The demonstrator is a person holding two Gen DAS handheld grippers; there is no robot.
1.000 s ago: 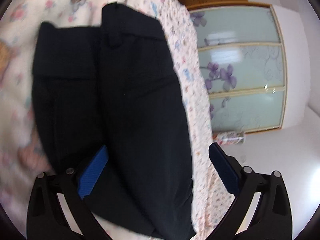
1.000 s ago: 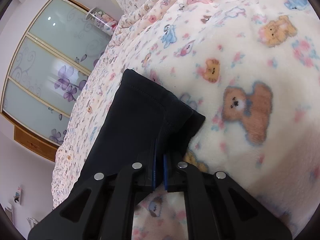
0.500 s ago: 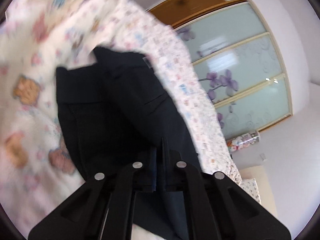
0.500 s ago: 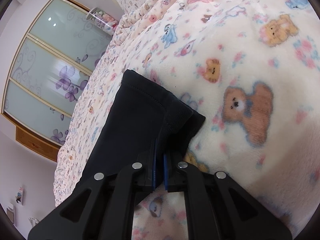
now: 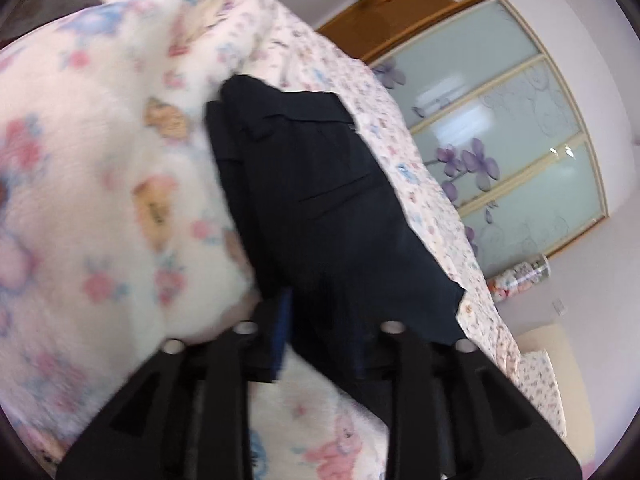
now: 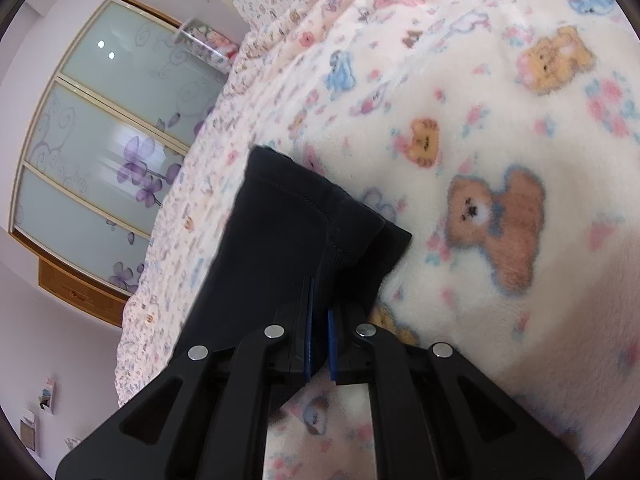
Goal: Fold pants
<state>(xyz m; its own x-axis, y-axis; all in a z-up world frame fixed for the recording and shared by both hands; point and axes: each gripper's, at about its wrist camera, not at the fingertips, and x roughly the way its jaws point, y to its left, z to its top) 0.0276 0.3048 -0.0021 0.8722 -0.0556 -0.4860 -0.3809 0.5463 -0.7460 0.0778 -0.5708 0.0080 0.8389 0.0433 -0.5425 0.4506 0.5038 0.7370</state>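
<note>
A: Where are the pants lying?

B: The dark navy pants (image 5: 320, 200) are lying folded on the teddy-bear fleece blanket (image 5: 100, 200), running along the blanket's edge where the small-print floral sheet (image 5: 400, 152) is showing. In the left wrist view the waistband end with a welt pocket is pointing toward the far end of the bed.

A: What is the left gripper (image 5: 324, 336) doing?

B: Its jaws are opening. The fabric is sitting between them, and the blue pad (image 5: 282, 332) on one side is standing beside the cloth; the picture is blurred, so I cannot tell whether it is still touching it.

A: And the right gripper (image 6: 319, 336)?

B: It is pinching the pants (image 6: 288, 240) near the hem end, its blue pads (image 6: 309, 332) squeezed almost together with a fold of cloth between them.

A: Anything else around?

B: A frosted-glass wardrobe (image 6: 100, 152) with purple flowers is standing past the bed's edge.
</note>
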